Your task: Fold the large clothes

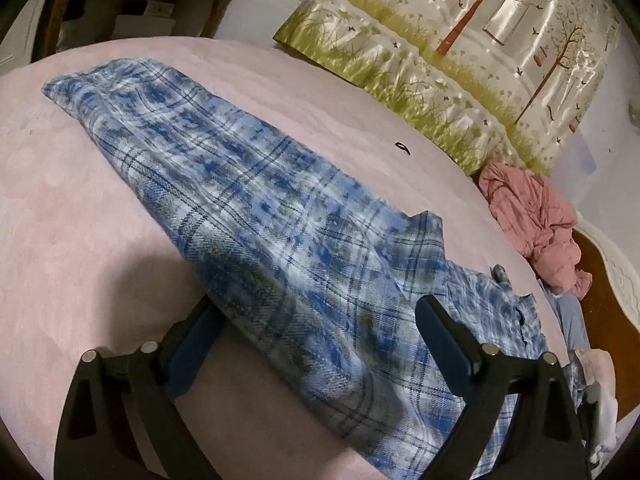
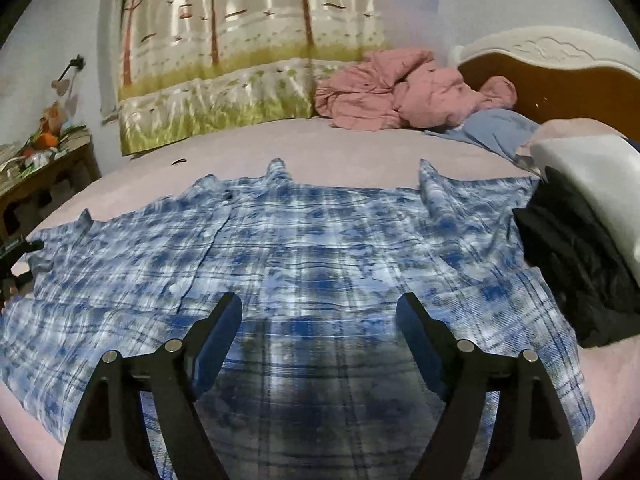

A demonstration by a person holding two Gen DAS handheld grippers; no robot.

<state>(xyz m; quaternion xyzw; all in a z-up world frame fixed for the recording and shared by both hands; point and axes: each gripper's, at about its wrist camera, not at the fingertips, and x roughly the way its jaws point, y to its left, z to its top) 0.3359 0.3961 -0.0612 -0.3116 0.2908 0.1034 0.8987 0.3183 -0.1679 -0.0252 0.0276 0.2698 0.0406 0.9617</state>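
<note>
Only the right view shows the black jacket (image 2: 576, 264) (beside the plaid shirt (image 2: 304, 240)).

Left wrist view: the plaid shirt (image 1: 280, 232) runs out of frame at the near edge, its right part hidden behind a gripper finger (image 1: 448, 332). A small dark object (image 1: 402, 148) on the bed sheet (image 1: 80, 220) is too small to identify. Right wrist view: the black garment (image 2: 576, 264) is cut off at right.

Dim indoor light, soft focus throughout. Fisheye bending curves everything toward dark vignetted corners. Glare streaks the shiny curtain (image 1: 460, 52) at twelve o'clock; shadows pool at six.
</note>
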